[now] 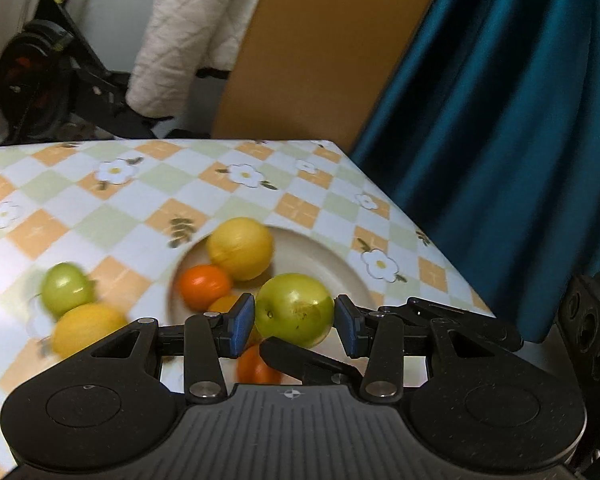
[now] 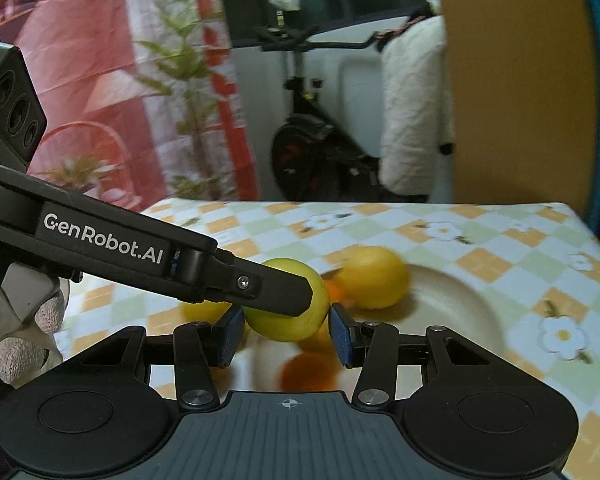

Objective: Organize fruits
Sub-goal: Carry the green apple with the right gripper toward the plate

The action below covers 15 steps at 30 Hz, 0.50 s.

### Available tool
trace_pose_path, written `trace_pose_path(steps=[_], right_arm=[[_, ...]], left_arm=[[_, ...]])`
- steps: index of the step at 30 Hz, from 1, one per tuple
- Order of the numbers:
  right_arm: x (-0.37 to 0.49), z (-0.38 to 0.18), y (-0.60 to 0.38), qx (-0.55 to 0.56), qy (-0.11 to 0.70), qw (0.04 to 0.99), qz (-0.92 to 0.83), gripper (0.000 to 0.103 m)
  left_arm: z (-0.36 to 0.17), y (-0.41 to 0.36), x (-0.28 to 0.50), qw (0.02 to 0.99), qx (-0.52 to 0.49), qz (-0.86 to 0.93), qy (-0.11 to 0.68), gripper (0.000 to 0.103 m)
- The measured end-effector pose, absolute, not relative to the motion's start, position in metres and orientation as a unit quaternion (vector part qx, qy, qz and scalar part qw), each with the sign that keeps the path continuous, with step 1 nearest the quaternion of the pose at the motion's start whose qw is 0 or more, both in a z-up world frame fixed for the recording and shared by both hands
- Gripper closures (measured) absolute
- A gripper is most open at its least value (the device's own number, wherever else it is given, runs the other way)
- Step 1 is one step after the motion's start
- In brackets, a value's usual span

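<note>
My left gripper (image 1: 295, 322) has its blue pads on either side of a green apple (image 1: 296, 308) and holds it just above a cream plate (image 1: 340, 272). The plate holds a yellow lemon (image 1: 240, 248) and oranges (image 1: 204, 286). A second green apple (image 1: 66, 288) and another lemon (image 1: 86, 328) lie on the tablecloth left of the plate. In the right wrist view my right gripper (image 2: 287, 338) is open and empty, its pads flanking the same green apple (image 2: 288, 320) without clear contact, and the left gripper's black finger (image 2: 268, 288) crosses in front of it. The plate (image 2: 460, 304) lies beyond it.
The table has a checked flower tablecloth (image 1: 140, 200); its far edge and right corner are close. A teal curtain (image 1: 500, 120) hangs right, a brown board (image 1: 320, 48) behind. An exercise bike (image 2: 312, 148) stands beyond the table.
</note>
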State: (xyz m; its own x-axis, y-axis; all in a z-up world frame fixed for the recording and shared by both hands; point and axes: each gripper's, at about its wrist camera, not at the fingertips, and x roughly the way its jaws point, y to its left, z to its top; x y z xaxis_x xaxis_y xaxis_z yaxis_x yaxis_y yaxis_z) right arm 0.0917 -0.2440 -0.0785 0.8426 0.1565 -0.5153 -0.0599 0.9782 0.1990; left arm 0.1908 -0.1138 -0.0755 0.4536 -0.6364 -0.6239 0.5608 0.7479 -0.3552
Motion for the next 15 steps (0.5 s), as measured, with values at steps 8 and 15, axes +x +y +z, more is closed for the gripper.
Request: trace_pose_path(steps=[8,15], right_arm=[[0.113,-0.101,-0.282,0.098,0.295,0.950,0.028,0.060],[0.130,-0.113,-0.308,0.098,0.305,0.947,0.014,0.060]], left_arm=[[-0.091,-0.148,0.218,0.837,-0.038,-0.357,0.413,0.057],[-0.101,-0.172,0.240,0.832,-0.041,-0.358,0.423,0.057]])
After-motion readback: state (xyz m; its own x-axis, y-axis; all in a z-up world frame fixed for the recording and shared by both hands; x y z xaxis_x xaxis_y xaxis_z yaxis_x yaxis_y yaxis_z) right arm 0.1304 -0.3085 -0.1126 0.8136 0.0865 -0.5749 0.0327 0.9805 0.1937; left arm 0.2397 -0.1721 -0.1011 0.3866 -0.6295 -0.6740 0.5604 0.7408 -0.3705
